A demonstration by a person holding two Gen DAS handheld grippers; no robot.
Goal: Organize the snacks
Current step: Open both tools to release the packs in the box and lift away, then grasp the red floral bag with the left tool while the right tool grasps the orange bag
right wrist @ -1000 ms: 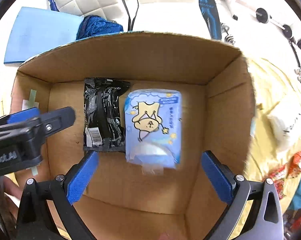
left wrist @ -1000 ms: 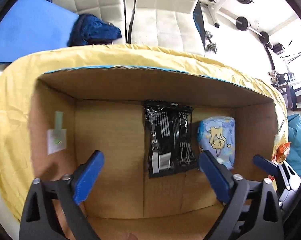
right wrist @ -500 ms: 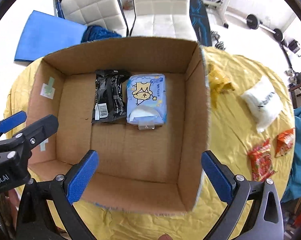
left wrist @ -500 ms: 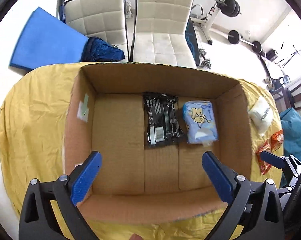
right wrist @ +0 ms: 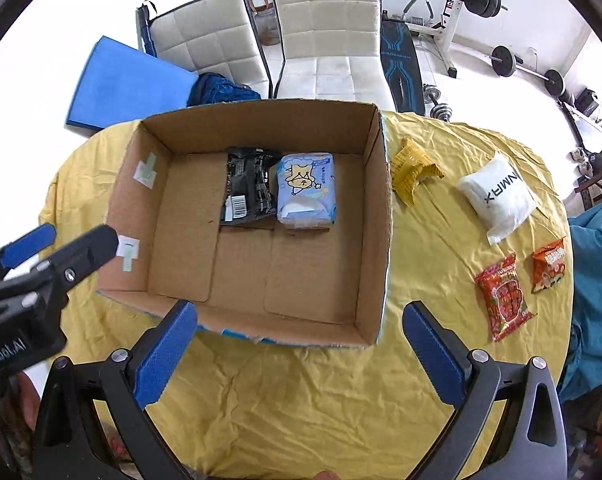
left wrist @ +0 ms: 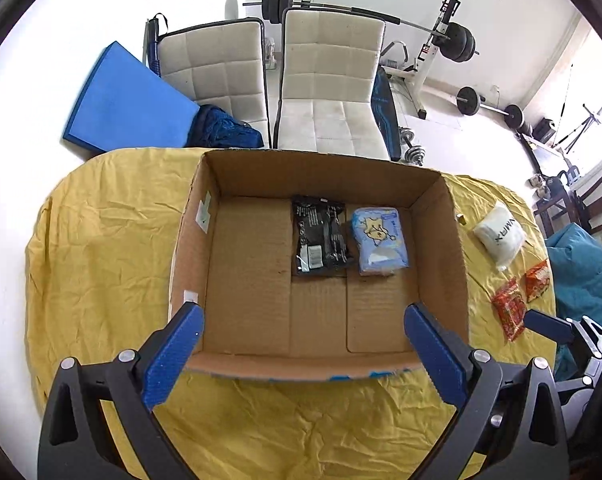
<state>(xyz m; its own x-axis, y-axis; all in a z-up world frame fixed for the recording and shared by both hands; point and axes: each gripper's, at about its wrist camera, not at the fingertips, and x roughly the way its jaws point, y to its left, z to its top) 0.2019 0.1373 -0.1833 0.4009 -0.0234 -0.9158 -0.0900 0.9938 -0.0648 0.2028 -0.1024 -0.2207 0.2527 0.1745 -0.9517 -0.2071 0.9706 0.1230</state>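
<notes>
Both claws gape wide, empty: left claw (left wrist: 301,344), right claw (right wrist: 301,344). Cardboard box (right wrist: 375,216) on crinkled yellow table (right wrist: 301,392) holds glossy black packet (right wrist: 247,186) touching puffy blue pack (right wrist: 306,190). Outside: white pillow bag (right wrist: 497,196), crumpled yellow wrapper (right wrist: 411,170), two red foil packets (right wrist: 503,296).

We see the left gripper (left wrist: 301,344): black angular frame, blue ribbed pads (left wrist: 173,356), silver screws at the finger joints. The right gripper (right wrist: 299,340) looks identical. White lettering marks the left one's side (partly cut off, reads roughly "Robot.AI").
</notes>
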